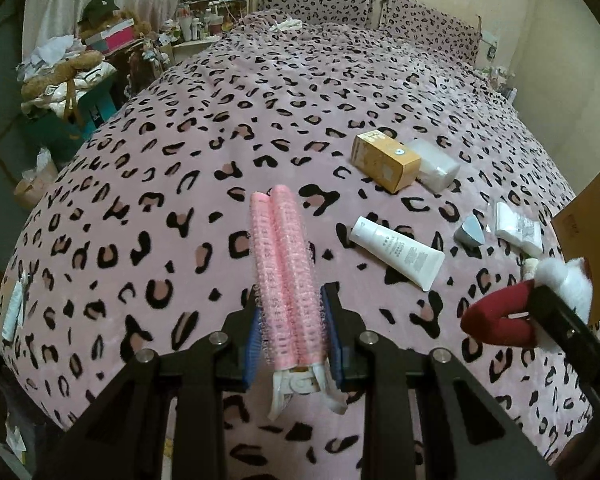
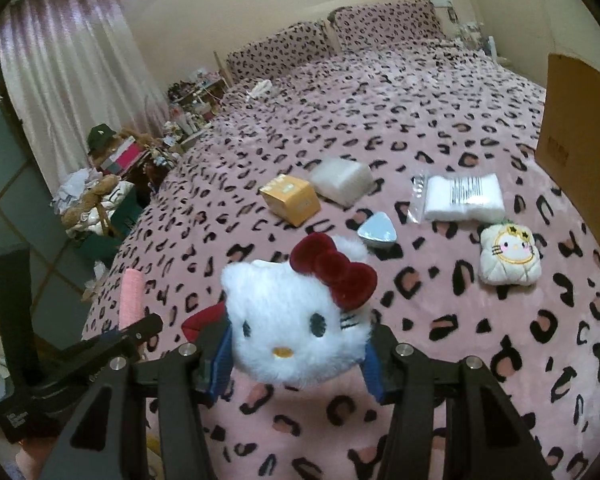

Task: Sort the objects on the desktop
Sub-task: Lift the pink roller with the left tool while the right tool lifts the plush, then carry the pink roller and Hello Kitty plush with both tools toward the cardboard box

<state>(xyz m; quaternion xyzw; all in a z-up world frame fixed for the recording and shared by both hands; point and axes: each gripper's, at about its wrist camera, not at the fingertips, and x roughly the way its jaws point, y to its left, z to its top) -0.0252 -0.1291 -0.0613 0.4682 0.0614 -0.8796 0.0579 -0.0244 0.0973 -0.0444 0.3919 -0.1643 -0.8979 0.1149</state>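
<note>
A: Largest item?
B: The bedspread [image 1: 260, 120], pink with black leopard spots, fills both views. Two matching pillows [image 1: 364, 4] lie at the upper centre of the left wrist view.

A: Next?
B: A brown cardboard box [image 2: 580, 128] stands at the right edge of the right wrist view, on the bedspread.

A: The tongs?
B: The right gripper [image 2: 298, 364], bottom centre of its own view, is part-open, its blue pads pressed on either side of a white cat plush [image 2: 296, 324] with a dark red bow, held clear of the bedspread. The left gripper [image 1: 294, 344], bottom centre of its view, is fully closed on a pink hair-roller clip [image 1: 286, 268], which points away up the frame, white hinge nearest the camera.

A: Loose goods on the bedspread?
B: In the left wrist view, right of centre: a white tube [image 1: 398, 254]. An orange carton [image 1: 384, 160] lies just beside a clear plastic packet [image 1: 438, 164]. In the right wrist view, right of centre: a pack of white pads [image 2: 462, 198], a small cream plush charm [image 2: 508, 256] below it, and a grey triangular case [image 2: 376, 234] just above the plush's bow.
</note>
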